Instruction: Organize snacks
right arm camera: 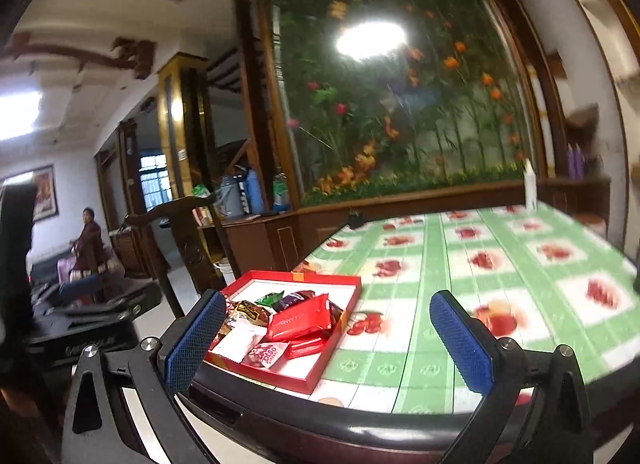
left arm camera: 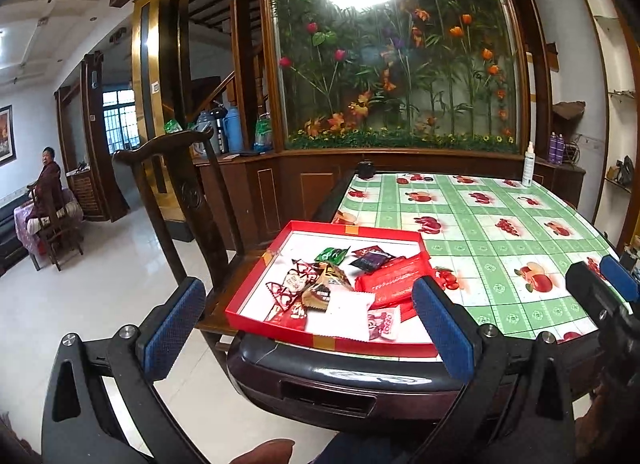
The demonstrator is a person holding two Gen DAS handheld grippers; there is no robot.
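A shallow red tray (left arm camera: 245, 296) with a white floor sits on the near left corner of the table. It holds several wrapped snacks: long red packets (left arm camera: 394, 278), a white packet (left arm camera: 344, 314), a green one (left arm camera: 331, 254), a dark purple one (left arm camera: 370, 258) and a pink one (left arm camera: 384, 322). My left gripper (left arm camera: 310, 328) is open wide in front of the tray, with nothing between its blue pads. My right gripper (right arm camera: 328, 340) is also open and empty, just right of the tray (right arm camera: 276, 378). The red packets (right arm camera: 300, 320) lie on top of the heap.
The table (left arm camera: 500, 232) wears a green checked cloth with fruit prints. A white spray bottle (left arm camera: 528, 165) and a small dark object (left arm camera: 365, 169) stand at its far edge. A dark wooden chair (left arm camera: 192, 199) stands left of the tray. A person (left arm camera: 48, 183) sits far off on the left.
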